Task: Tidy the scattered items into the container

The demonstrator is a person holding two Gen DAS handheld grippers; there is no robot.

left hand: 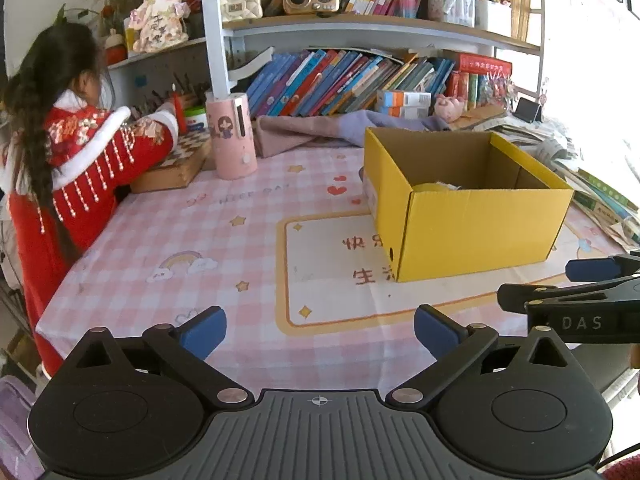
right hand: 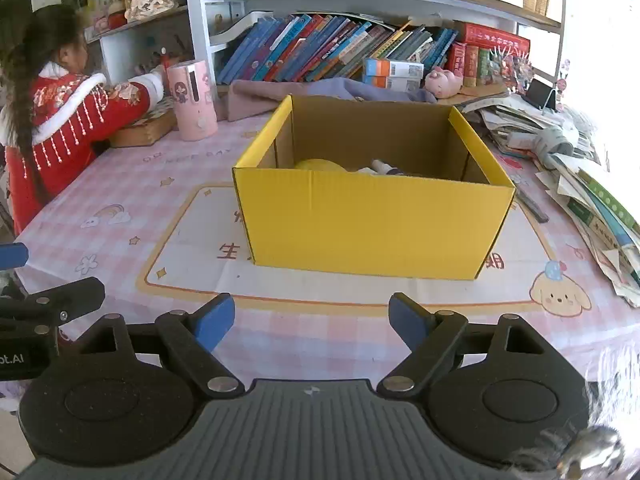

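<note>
A yellow cardboard box (left hand: 472, 216) stands open on the pink checked tablecloth (left hand: 192, 240); it also shows in the right wrist view (right hand: 372, 216). Inside it lie a yellow item (right hand: 320, 166) and a small white item (right hand: 382, 167), mostly hidden by the front wall. My left gripper (left hand: 320, 330) is open and empty, low over the table's near edge, left of the box. My right gripper (right hand: 312, 320) is open and empty, in front of the box. Each gripper shows at the edge of the other's view.
A child in red (left hand: 80, 168) sits at the left by a wooden board (left hand: 176, 168) and a pink cylinder (left hand: 234, 136). A purple cloth (left hand: 320, 128) and bookshelves stand behind. Papers and books (right hand: 592, 200) pile at the right, with a dark pen (right hand: 532, 206) beside the box.
</note>
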